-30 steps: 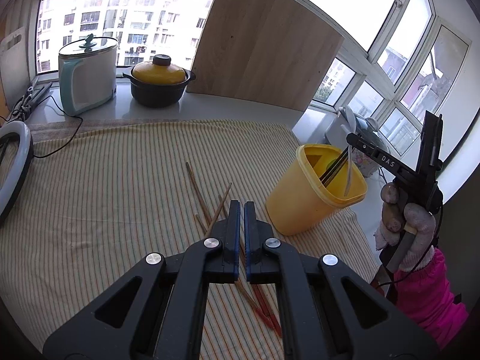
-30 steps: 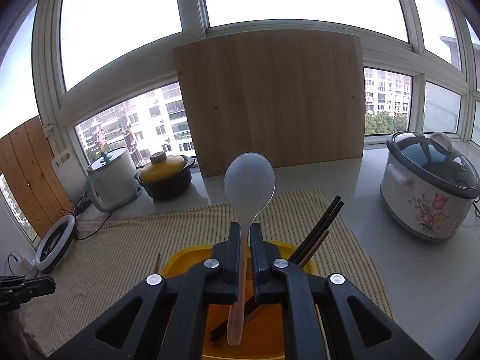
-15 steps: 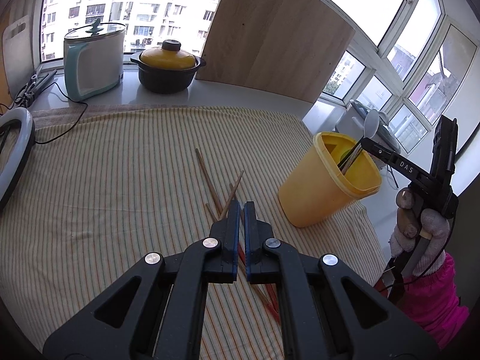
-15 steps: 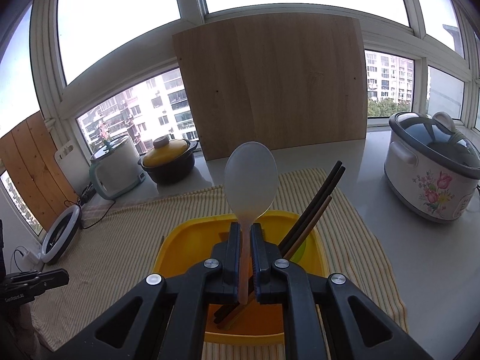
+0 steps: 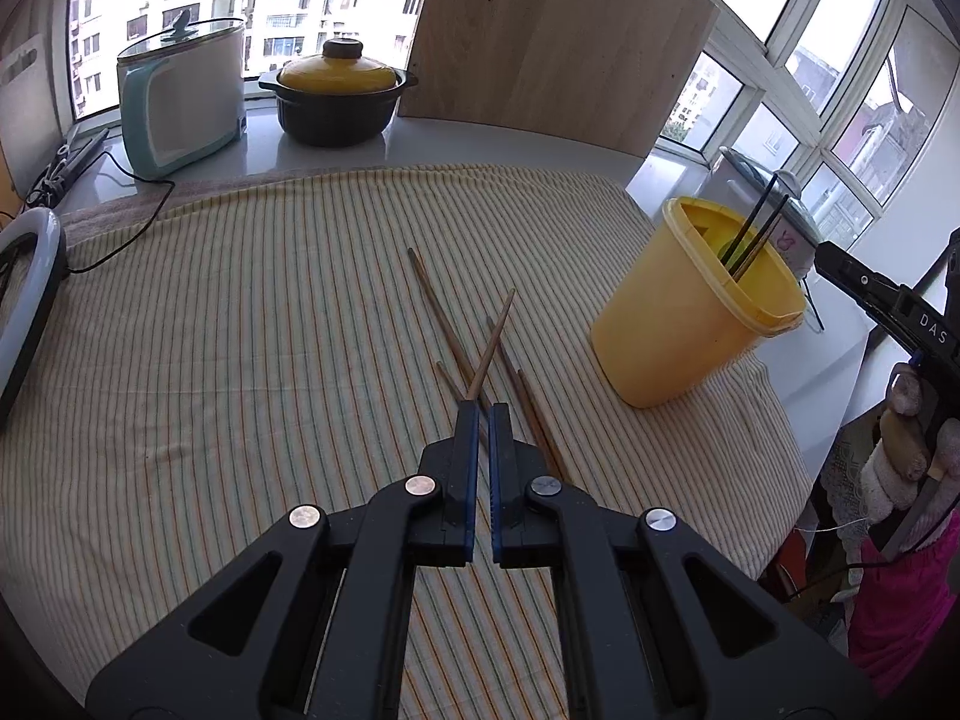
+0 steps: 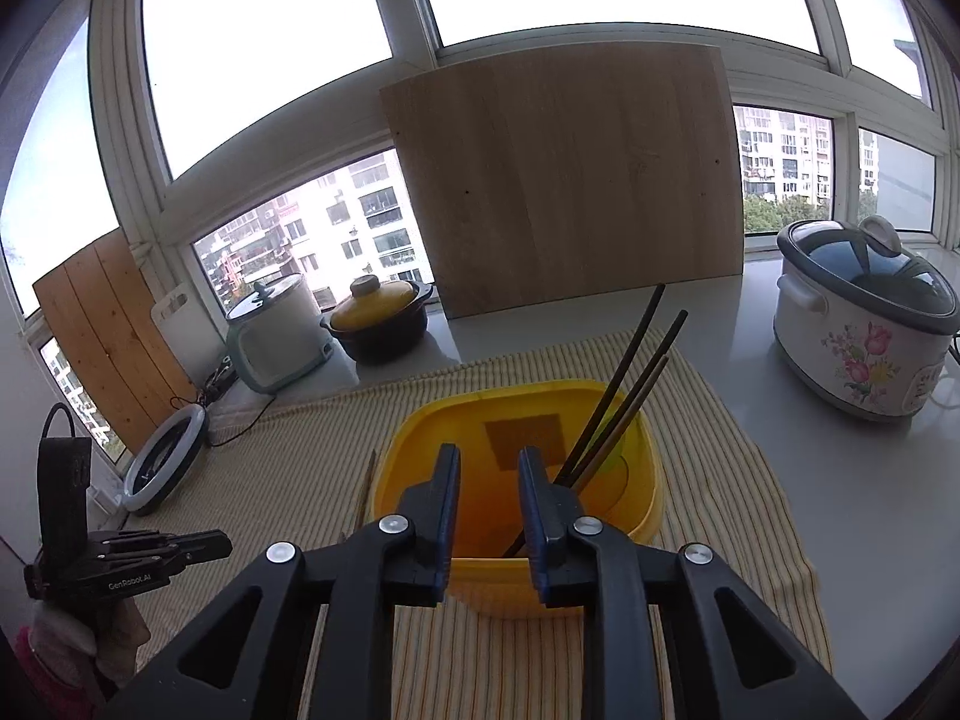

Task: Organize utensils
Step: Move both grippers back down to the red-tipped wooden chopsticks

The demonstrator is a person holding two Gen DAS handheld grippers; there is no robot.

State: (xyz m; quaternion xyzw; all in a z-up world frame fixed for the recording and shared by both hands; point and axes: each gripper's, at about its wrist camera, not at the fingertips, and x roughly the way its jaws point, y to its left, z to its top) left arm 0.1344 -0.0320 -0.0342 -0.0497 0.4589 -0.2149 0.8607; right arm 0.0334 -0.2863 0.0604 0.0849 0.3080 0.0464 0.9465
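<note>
A yellow tub [image 5: 690, 318] stands on the striped cloth [image 5: 240, 330] with dark chopsticks [image 5: 753, 228] leaning in it. It fills the centre of the right wrist view [image 6: 636, 480], chopsticks [image 6: 630, 384] sticking out of it. Several wooden chopsticks [image 5: 462, 330] lie crossed on the cloth just ahead of my left gripper [image 5: 483, 414], which is shut and empty. My right gripper [image 6: 485, 459] is open and empty, over the near rim of the tub. The white spoon is out of sight.
A teal kettle [image 5: 180, 102], a yellow-lidded black pot [image 5: 339, 96] and a leaning wooden board [image 5: 558, 42] stand on the sill. A ring light [image 5: 24, 276] lies at the left. A flowered rice cooker [image 6: 864, 330] stands right of the tub.
My right gripper opened and let go of the white spoon, which is gone from between the fingers. My left gripper moved forward, closer to the loose chopsticks.
</note>
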